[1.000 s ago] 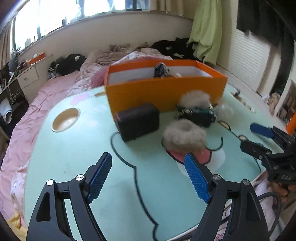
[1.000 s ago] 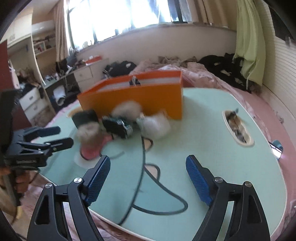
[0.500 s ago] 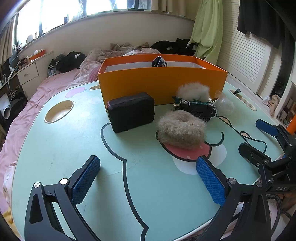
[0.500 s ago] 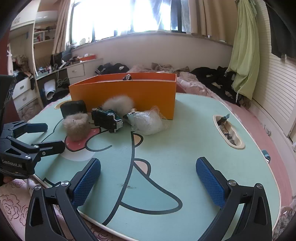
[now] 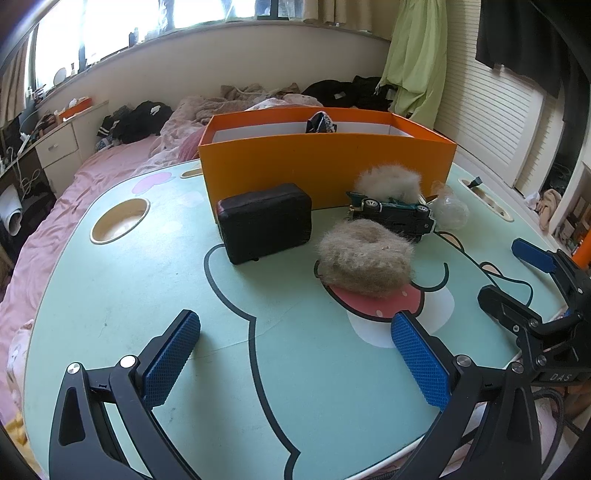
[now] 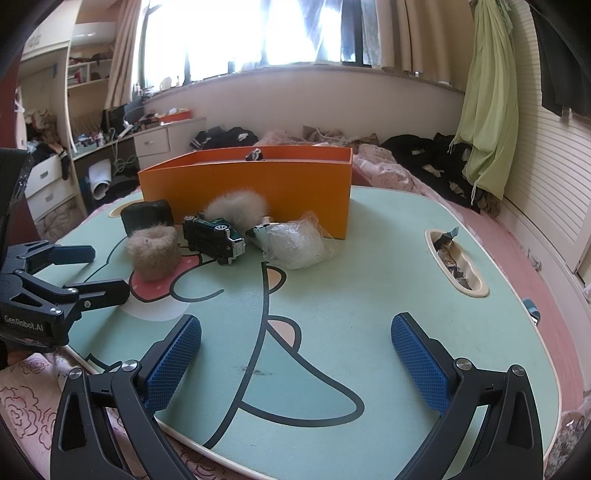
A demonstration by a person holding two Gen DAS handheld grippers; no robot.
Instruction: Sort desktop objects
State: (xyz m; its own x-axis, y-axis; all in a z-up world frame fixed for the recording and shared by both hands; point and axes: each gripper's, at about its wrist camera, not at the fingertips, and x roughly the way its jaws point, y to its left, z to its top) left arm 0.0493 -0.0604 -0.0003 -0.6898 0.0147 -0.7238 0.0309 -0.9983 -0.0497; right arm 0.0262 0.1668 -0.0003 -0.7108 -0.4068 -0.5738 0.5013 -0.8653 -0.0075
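Both grippers — left gripper (image 5: 295, 354), right gripper (image 6: 295, 354) — fingers spread, empty, above the table (image 5: 110, 295)

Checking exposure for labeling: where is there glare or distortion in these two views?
Right wrist: window blown out white, orange box backlit but sharp. Left wrist: window also overexposed; fisheye bends the table edge.

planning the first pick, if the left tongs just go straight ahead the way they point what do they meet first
Probably the black case, slightly left of the centre line, or the nearer furry ring just right of it; depth is unclear. The left tongs are open over bare table, with the orange box behind both.
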